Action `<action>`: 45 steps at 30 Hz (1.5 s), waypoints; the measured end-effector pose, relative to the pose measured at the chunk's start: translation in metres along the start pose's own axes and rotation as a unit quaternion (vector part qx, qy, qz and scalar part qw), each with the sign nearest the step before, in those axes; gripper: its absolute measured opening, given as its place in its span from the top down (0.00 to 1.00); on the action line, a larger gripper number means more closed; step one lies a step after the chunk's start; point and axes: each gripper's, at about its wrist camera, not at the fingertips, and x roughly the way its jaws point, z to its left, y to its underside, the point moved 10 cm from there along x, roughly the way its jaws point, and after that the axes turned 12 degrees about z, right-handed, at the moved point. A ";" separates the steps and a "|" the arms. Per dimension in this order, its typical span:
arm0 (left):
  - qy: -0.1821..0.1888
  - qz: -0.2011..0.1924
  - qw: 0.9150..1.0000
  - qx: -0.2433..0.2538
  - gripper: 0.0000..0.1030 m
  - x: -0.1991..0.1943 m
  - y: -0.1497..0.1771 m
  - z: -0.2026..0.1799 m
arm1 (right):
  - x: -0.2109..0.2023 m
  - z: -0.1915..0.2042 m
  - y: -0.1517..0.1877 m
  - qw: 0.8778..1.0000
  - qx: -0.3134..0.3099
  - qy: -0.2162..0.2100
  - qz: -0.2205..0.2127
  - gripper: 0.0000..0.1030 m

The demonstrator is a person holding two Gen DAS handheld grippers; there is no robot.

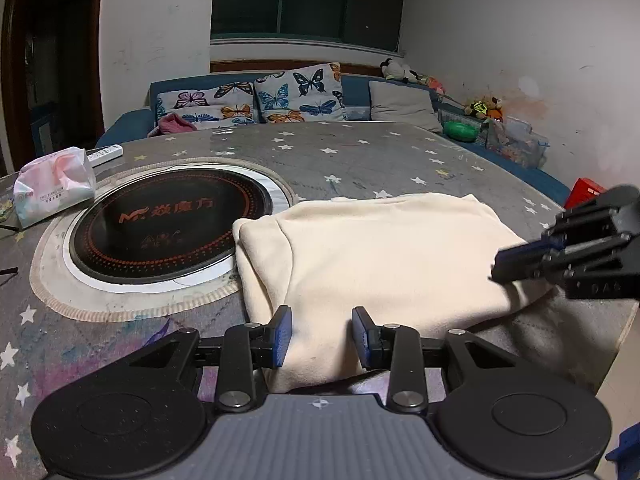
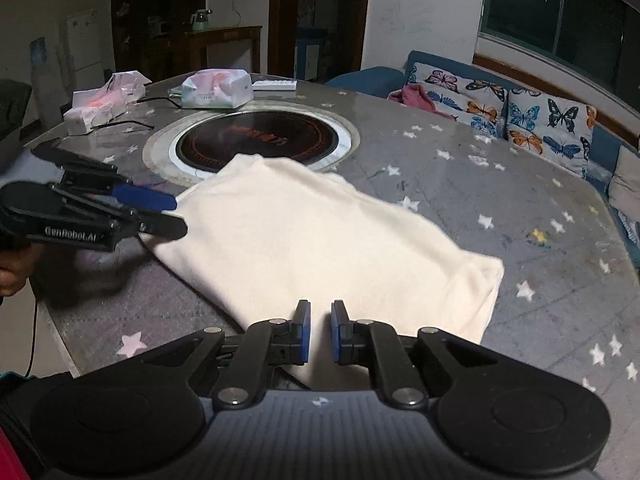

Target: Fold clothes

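A folded cream garment (image 1: 384,264) lies on the star-patterned table (image 1: 360,160) beside the inset induction cooktop (image 1: 168,224). The left gripper (image 1: 322,336) stands part open over its near edge, gripping nothing. The right gripper (image 2: 320,330), jaws narrowly apart, holds nothing. Only the right view shows a second tissue pack (image 2: 104,104).
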 end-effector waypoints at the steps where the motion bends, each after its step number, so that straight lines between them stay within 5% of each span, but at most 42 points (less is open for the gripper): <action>1: 0.000 0.000 1.000 -0.001 0.65 0.000 0.000 0.000 | -0.001 0.002 -0.002 1.000 -0.003 -0.002 -0.004 0.91; 20: 0.023 0.004 1.000 -0.007 0.64 -0.019 0.013 -0.004 | 0.006 0.017 0.003 0.999 -0.035 -0.029 0.020 0.86; 30: 0.015 -0.014 1.000 -0.014 0.43 -0.015 -0.018 -0.003 | 0.029 -0.040 -0.059 0.998 0.049 -0.041 -0.015 0.86; 35: 0.005 -0.008 1.000 -0.018 0.28 -0.004 -0.023 0.000 | 0.070 -0.061 -0.072 0.995 0.088 -0.038 0.006 0.86; 37: 0.002 -0.009 1.000 -0.022 0.13 -0.004 -0.023 0.003 | 0.080 -0.064 -0.069 0.995 0.096 -0.039 0.013 0.87; 40: 0.004 -0.024 0.999 -0.032 0.00 -0.009 -0.024 0.009 | 0.064 -0.059 -0.065 0.996 0.088 -0.030 0.003 0.86; 45: -0.012 -0.034 0.998 -0.054 0.00 -0.015 -0.026 0.025 | 0.028 -0.048 -0.059 0.996 0.082 -0.024 -0.015 0.85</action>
